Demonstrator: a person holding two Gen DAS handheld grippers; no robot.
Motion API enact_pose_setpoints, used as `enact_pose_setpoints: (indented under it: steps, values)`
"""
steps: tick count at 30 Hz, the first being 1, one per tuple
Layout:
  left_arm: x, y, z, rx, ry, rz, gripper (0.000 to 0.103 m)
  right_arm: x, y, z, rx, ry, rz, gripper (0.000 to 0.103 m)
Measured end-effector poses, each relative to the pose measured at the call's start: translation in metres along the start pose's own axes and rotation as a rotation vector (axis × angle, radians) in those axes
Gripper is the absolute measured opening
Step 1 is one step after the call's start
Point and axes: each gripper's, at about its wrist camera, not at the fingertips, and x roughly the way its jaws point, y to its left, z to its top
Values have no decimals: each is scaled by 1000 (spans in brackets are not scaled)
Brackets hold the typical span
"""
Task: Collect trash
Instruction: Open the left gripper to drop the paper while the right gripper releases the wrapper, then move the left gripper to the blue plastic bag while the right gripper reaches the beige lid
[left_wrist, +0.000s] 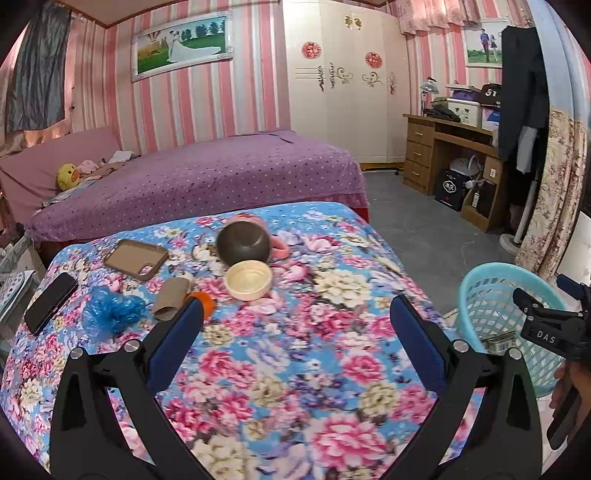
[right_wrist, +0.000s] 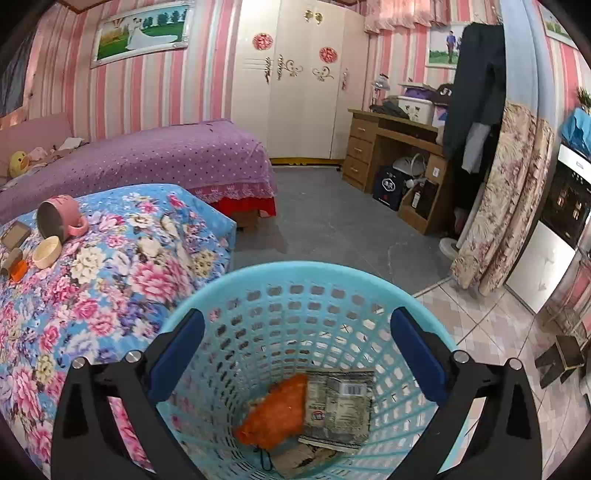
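Note:
My left gripper (left_wrist: 295, 314) is open and empty above the floral cloth (left_wrist: 295, 369). Beyond its left finger lie a crumpled blue plastic bag (left_wrist: 110, 312), a cardboard roll (left_wrist: 171, 297) and a small orange piece (left_wrist: 207, 302). My right gripper (right_wrist: 297, 332) is open and empty over the light blue basket (right_wrist: 258, 273). Inside the basket lie an orange net bag (right_wrist: 277, 413) and a flattened wrapper (right_wrist: 340, 406). The basket also shows in the left wrist view (left_wrist: 480, 295), with the right gripper (left_wrist: 546, 325) above it.
On the floral cloth are a tipped pink mug (left_wrist: 245, 240), a cream round lid (left_wrist: 247, 278), a brown phone case (left_wrist: 136, 258) and a black phone (left_wrist: 50, 301). A purple bed (left_wrist: 221, 173) stands behind. A wooden desk (left_wrist: 454, 155) and wardrobe (left_wrist: 347, 74) are across the grey floor.

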Motion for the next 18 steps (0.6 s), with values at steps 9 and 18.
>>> enact_pose_setpoints:
  steps: [9,18]
  values:
    - [9,55,-7,-64,-7,55,97,-11,35,13,13,-39,39,98]
    - [16,116,-11,-137,5,79,97,-19,88,25,30,-63,170,99]
